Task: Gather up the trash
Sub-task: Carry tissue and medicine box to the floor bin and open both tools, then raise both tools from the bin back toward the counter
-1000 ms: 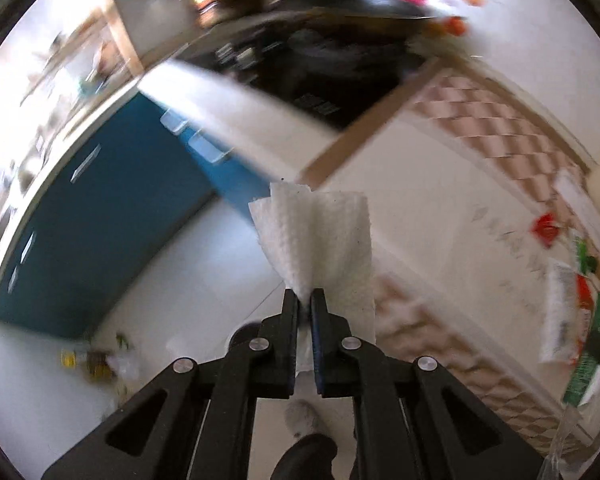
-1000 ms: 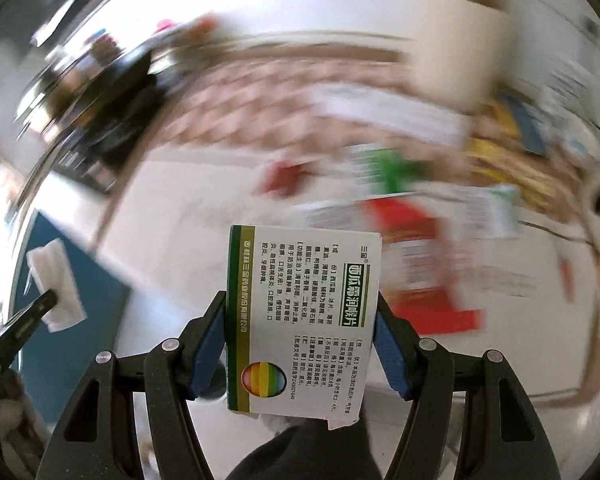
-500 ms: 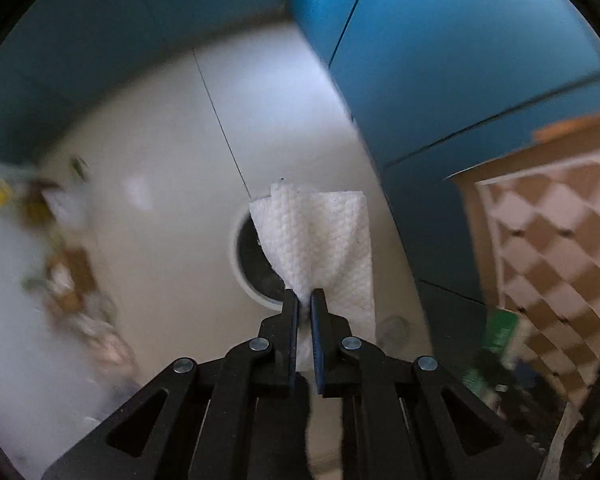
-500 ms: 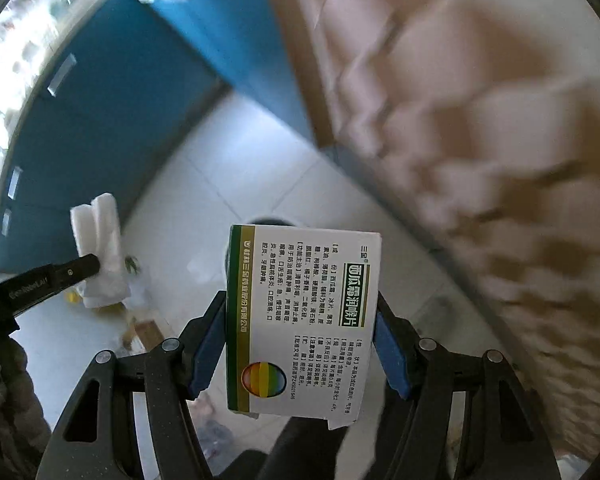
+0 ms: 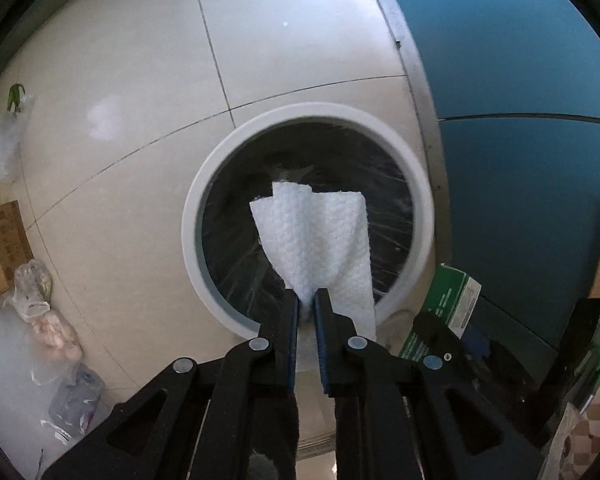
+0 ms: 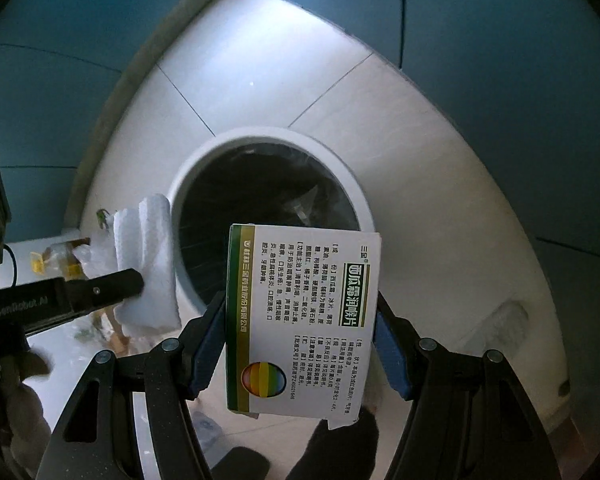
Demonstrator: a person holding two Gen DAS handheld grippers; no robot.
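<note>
A round white trash bin [image 5: 204,208] with a black liner stands on the tiled floor right below both grippers. My left gripper [image 5: 307,296] points down over its mouth. Its jaws are opening, with a white paper towel [image 5: 316,236] still pinched between the pads. My right gripper [image 6: 299,304] is shut on a white and green medicine box [image 6: 300,320], held over the near rim of the bin [image 6: 352,188]. In the right wrist view the left gripper [image 6: 136,280] and its paper towel [image 6: 152,248] hang at the bin's left edge. The medicine box [image 5: 452,300] also shows in the left wrist view.
Blue cabinet fronts [image 5: 520,160] rise close behind the bin. Plastic bags [image 5: 52,320], a cardboard box [image 5: 4,248] and a crushed bottle [image 5: 76,400] lie on the floor to the left. A checkered cloth [image 5: 580,440] shows at the lower right.
Both grippers have swung down from the table to just above the bin, which now fills the views. The left fingers stand slightly wider apart around the towel. The box stays gripped.
</note>
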